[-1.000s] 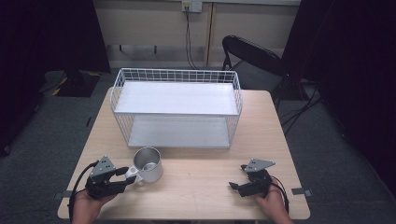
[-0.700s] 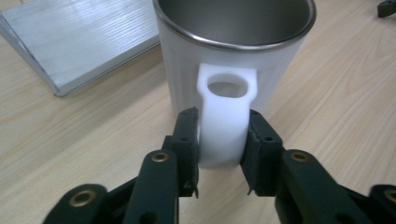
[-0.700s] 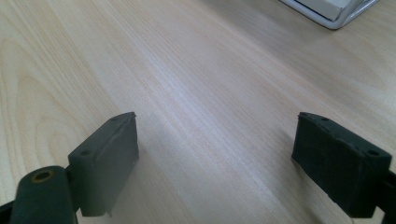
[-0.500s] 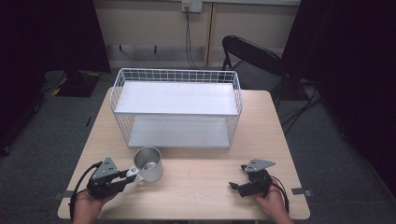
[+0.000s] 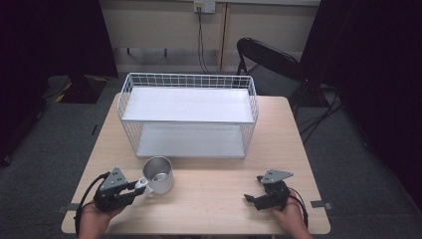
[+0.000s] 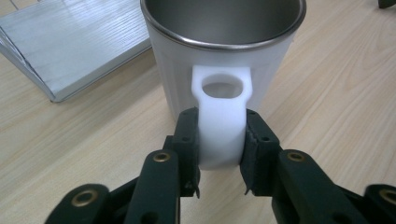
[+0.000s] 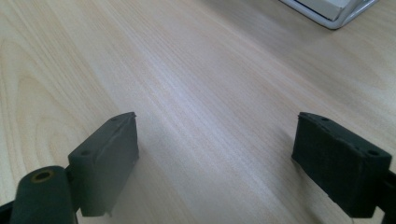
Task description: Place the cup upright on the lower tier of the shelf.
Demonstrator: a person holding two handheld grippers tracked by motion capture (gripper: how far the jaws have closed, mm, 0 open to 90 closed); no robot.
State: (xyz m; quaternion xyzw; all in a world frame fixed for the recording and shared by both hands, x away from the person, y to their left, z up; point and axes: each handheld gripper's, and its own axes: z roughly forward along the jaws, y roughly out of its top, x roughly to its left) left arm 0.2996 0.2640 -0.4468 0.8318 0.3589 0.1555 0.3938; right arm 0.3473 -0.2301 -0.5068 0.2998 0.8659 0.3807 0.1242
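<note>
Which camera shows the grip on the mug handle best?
The left gripper view: the mug handle sits close up, pinched between both pads. The high view shows it small beside the left gripper.

White steel-lined mug [image 5: 158, 175] with a white plastic handle [image 6: 221, 119] stands upright and empty on the light wooden worktop [image 5: 214, 199], near left, just before the white wire shelf rack [image 5: 189, 115], handle facing the near-left edge.
</note>
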